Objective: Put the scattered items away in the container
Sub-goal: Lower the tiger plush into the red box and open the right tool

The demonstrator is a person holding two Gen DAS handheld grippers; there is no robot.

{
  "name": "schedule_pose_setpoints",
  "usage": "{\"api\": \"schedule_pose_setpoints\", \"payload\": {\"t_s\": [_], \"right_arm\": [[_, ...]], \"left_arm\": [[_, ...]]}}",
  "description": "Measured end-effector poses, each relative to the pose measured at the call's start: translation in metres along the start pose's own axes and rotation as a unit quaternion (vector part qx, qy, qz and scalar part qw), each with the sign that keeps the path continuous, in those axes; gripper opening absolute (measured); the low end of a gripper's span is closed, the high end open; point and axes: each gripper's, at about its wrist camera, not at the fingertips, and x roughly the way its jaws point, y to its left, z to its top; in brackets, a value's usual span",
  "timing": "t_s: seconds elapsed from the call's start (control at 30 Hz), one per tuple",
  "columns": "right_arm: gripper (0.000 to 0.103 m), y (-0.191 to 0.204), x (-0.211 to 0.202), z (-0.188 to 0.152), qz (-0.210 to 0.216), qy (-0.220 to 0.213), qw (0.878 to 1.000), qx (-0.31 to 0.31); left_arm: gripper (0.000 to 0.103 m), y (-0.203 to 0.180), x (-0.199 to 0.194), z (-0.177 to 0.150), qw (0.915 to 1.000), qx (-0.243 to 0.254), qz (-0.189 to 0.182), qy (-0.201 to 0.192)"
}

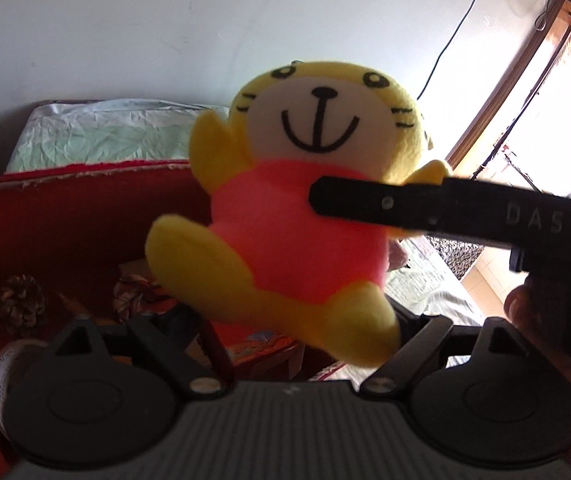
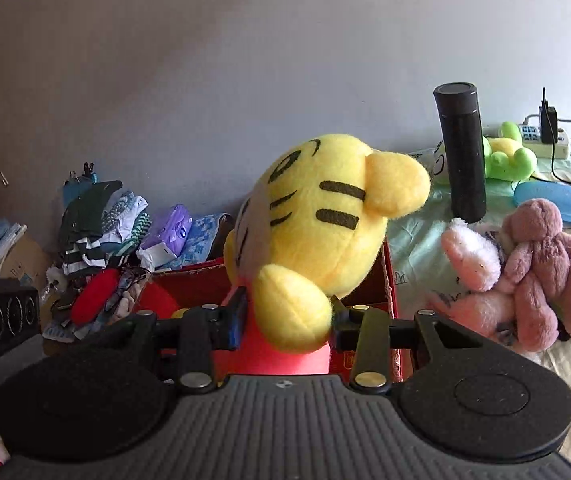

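A yellow tiger plush in a pink shirt (image 1: pixel 297 208) hangs in the air above a red cardboard box (image 1: pixel 65 216). My right gripper (image 2: pixel 285 320) is shut on the plush (image 2: pixel 317 240) at its pink body; one of its black fingers (image 1: pixel 385 202) crosses the plush from the right in the left wrist view. The red box (image 2: pixel 389 280) lies just behind and under the plush. My left gripper's fingers are hidden behind the plush at the bottom of the left wrist view, wide apart at their bases. Inside the box lie a pine cone (image 1: pixel 21 304) and patterned cloth items (image 1: pixel 137 292).
On the bed to the right lie a pink and a mauve plush (image 2: pixel 525 272), a black flask (image 2: pixel 461 152), a green plush (image 2: pixel 509 156), a blue case (image 2: pixel 553 196) and a power strip (image 2: pixel 545 138). A pile of clothes (image 2: pixel 101 224) sits left of the box.
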Motion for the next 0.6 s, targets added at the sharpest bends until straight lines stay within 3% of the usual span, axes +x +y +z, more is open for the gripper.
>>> {"api": "schedule_pose_setpoints", "payload": {"t_s": [0.1,0.17,0.33,0.47,0.6], "right_arm": [[0.04,-0.009,-0.004,0.009,0.007,-0.018,0.999,0.026],[0.04,-0.01,-0.003,0.016,-0.011,-0.011,1.0,0.019],[0.039,0.01,0.017,0.012,-0.097,0.057,0.988,-0.102],[0.039,0.028,0.028,0.003,-0.106,0.088,0.975,-0.173],[0.039,0.031,0.036,0.004,-0.106,0.125,0.969,-0.187]], "left_arm": [[0.089,0.005,0.003,-0.004,0.9999,0.01,0.013,0.006],[0.089,0.01,0.0,-0.005,0.9999,0.004,0.016,-0.002],[0.089,0.023,-0.01,0.003,0.9991,-0.028,0.005,-0.032],[0.088,0.014,-0.006,0.009,0.9994,-0.01,-0.012,-0.031],[0.088,0.004,-0.002,0.005,0.9994,0.008,-0.025,-0.022]]}}
